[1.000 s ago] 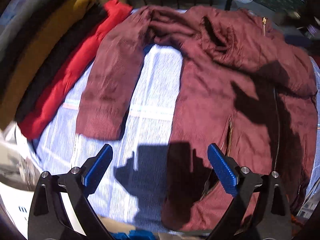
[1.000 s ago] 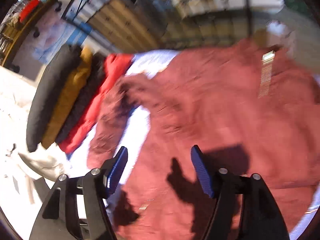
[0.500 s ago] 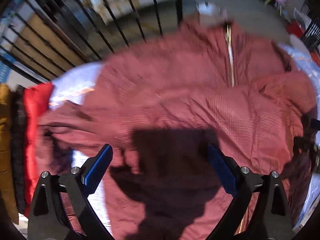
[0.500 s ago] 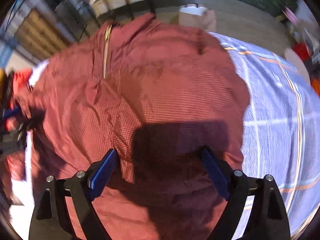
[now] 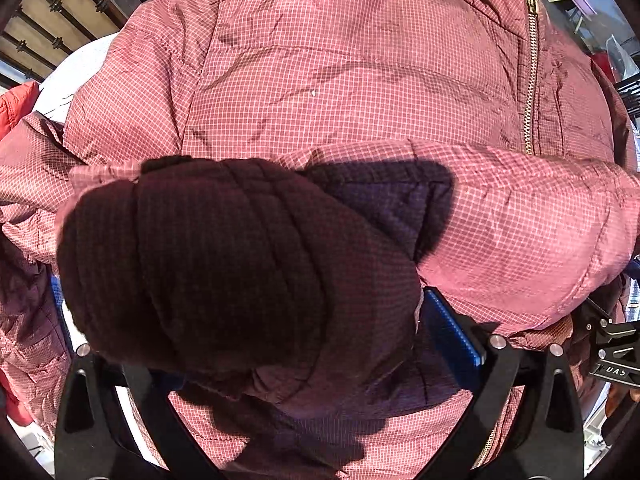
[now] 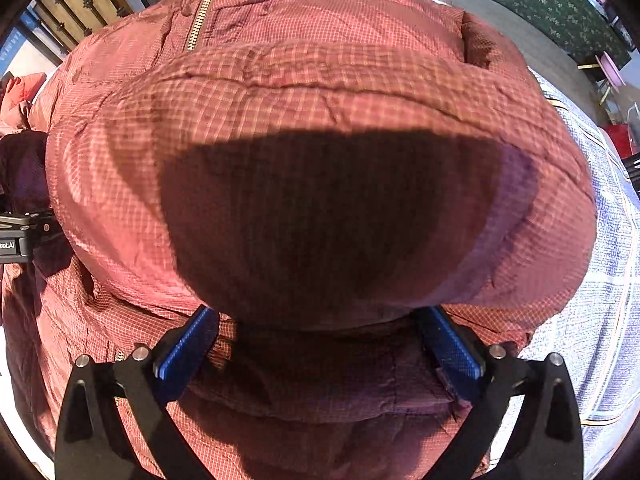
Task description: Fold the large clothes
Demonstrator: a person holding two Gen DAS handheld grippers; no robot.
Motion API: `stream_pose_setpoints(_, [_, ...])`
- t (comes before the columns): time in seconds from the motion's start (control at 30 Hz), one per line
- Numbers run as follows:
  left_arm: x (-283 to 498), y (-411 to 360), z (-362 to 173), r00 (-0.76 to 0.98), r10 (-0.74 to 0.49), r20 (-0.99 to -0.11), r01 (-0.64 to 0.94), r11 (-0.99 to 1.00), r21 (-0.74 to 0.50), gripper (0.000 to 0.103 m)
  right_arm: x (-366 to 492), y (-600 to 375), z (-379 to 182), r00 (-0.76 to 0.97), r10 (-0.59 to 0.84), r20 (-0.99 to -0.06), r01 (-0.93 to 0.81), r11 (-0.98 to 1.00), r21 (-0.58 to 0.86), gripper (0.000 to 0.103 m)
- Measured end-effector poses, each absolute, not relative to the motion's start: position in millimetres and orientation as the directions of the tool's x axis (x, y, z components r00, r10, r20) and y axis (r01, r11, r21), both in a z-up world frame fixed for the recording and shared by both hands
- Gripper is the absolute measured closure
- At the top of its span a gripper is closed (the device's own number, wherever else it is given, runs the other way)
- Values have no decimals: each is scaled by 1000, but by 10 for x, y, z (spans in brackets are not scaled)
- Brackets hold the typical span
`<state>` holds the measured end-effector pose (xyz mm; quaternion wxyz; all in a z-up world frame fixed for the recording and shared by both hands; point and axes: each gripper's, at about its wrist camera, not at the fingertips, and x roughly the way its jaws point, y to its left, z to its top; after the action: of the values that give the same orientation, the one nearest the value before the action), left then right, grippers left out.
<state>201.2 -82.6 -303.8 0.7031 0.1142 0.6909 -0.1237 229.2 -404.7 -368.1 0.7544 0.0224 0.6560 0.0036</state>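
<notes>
Jacket (image 5: 360, 80) now bulges between both wide-spread hand-held grippers.

Both grippers lowered onto jacket (image 5: 360, 80), right gripper (image 6: 316, 344) opening

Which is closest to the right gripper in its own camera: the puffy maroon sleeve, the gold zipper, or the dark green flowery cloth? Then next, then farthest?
From the right gripper:
1. Puffy maroon sleeve, bulging just ahead of the opening jaws.
2. Gold zipper, beyond it, upper left on the jacket.
3. Dark green flowery cloth, far off at upper right.
</notes>
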Motion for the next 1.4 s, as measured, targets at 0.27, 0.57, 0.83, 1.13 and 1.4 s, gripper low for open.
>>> stream_pose_setpoints(0.27, [1384, -325, -2434, 217, -79, -973, 174, 984, -41, 4, 2044, -4139, -3341, 159, 102, -982, 138, 983, 125, 6])
stream_pose_setpoints(0.57, [124, 1598, -2248, 207, 0, -978, -324, 944, -69, 5, 1290, -3791, -2895, 207, 254, -945, 152, 946, 287, 6])
stream_pose_setpoints(0.83, [-272, 2648, -2056, 270, -30, -962, -593, 782, -190, 5, 1149, -3251, -2921, 94, 263, -960, -5, 965, 264, 6])
stream_pose_setpoints(1.13, [258, 2705, -2426, 291, -42, -956, -561, 802, -206, 34, 1053, -2937, -2864, 76, 213, -974, -50, 977, 210, 6])
stream_pose_setpoints(1.4, [536, 2496, -2306, 331, -61, -942, -454, 864, -216, 89, 955, -3058, -2667, 124, 234, -964, -19, 972, 233, 5])
